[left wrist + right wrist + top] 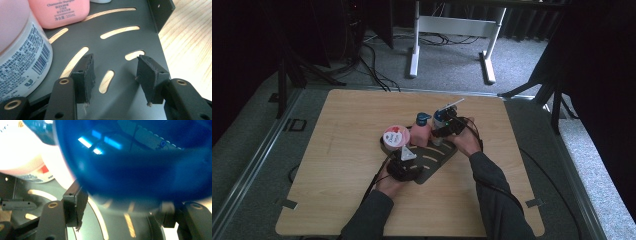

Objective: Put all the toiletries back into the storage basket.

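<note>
On the wooden table point(337, 165), the blue-capped bottle point(130, 162) stands on the dark slotted rack point(120, 42) between the spread right gripper point(122, 212) jaws (rigid, smooth, probably slippery; grip the body, not the cap).

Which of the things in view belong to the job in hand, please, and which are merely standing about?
In the job: dark slotted rack, blue-capped bottle between the right gripper jaws, pink shampoo bottle, white jar, left gripper open over the rack.

Standing about: white desk frame, floor cables.
</note>
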Available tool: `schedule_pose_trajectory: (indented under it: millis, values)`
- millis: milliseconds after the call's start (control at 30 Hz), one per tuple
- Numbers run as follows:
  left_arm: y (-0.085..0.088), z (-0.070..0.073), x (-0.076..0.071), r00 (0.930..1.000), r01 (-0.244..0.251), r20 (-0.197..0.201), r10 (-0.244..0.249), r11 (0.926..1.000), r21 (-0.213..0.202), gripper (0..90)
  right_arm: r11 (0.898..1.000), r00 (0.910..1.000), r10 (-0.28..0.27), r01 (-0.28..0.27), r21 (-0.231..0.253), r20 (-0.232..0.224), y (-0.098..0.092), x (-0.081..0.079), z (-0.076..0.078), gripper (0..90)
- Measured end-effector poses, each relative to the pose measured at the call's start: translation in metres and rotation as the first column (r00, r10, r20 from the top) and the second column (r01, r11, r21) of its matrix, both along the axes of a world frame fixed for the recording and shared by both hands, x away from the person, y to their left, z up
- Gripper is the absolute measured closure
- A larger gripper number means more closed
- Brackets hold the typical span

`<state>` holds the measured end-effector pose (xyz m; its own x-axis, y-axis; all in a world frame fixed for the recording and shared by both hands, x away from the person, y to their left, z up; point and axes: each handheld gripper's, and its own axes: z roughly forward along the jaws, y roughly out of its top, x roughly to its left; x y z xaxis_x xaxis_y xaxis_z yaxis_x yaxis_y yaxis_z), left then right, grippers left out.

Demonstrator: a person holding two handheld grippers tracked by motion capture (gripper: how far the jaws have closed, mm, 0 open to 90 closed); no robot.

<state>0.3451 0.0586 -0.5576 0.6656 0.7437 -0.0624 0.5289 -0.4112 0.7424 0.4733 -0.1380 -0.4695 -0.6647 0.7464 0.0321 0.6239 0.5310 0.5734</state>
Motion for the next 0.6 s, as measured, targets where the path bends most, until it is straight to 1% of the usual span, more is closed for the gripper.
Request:
schedule_pose_trajectory:
  millis: [100,267,400,600]
  values:
    - [0.000,0.000,0.000,1.0000,-0.003,-0.001,0.003,1.0000,0.000,48.2,1.000,1.0000,0.000,0.000,0.006,0.009,-0.004,-0.004,0.000,33.5]
    - [0.000,0.000,0.000,0.9999,-0.011,0.000,0.011,0.9999,-0.001,48.0,1.000,0.9997,0.018,-0.017,-0.002,0.017,-0.012,-0.012,0.000,29.7]
    - [0.002,0.002,-0.001,0.9999,-0.017,0.001,0.017,0.9999,0.002,48.0,1.000,0.9996,0.020,-0.020,0.009,0.019,-0.023,-0.020,0.000,29.3]
    - [0.008,0.006,-0.008,0.9997,-0.019,0.014,0.019,0.9998,-0.012,47.9,1.000,0.9993,0.018,-0.019,0.023,0.032,-0.042,-0.037,-0.005,29.4]
